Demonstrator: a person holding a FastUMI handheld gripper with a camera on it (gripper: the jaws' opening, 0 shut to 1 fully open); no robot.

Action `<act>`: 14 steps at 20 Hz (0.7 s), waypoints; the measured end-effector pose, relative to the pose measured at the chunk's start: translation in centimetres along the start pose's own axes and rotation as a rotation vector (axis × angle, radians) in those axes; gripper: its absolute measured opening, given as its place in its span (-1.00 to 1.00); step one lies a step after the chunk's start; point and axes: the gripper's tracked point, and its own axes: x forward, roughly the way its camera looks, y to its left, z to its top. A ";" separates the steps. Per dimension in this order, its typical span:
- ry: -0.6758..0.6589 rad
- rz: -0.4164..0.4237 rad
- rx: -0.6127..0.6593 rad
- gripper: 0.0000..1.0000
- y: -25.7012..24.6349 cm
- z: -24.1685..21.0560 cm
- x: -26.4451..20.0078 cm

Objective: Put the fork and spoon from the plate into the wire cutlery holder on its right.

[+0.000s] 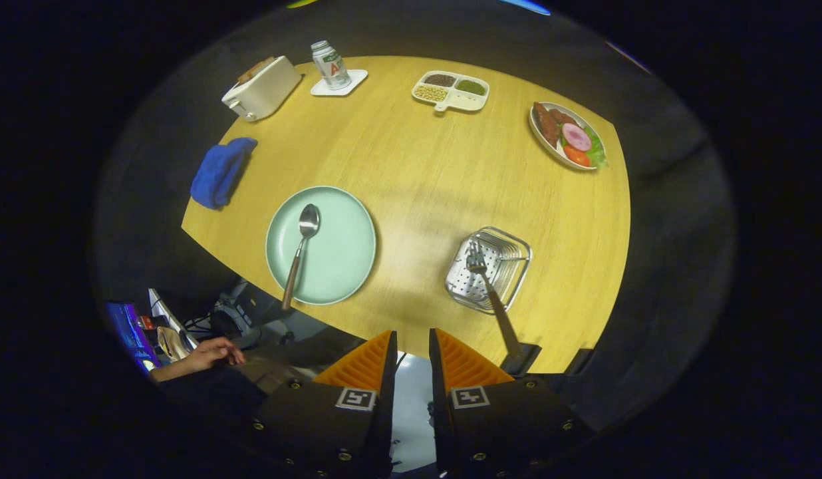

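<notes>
My tool (412, 349) sits high above the near edge of the bench (424, 173), its fingers close together with only a slim gap and nothing between them, so it is empty. Just ahead, at about one o'clock, the wire cutlery holder (511, 249) already carries the fork (485, 283), tines inside and the handle slanting out over the near rim toward me. At eleven o'clock the spoon (300, 249) lies on the green plate (341, 256), bowl away from me, handle tip overhanging the near rim.

I judge the spoon is the remaining job. The risk: a thin handle lying flat on a slick plate could skid or pivot if I pinch off-centre, and swinging it across could clip the leaning fork and tip it out.

Farther off at eleven lie a blue cloth (219, 173) and a toaster (261, 88). I cannot make out how deep the holder is.
</notes>
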 end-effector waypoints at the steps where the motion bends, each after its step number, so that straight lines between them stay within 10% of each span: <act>1: -0.014 0.002 -0.006 -0.46 1.0 0.1 0.4; 14: 0.022 0.129 0.005 -0.46 12.5 0.4 7.1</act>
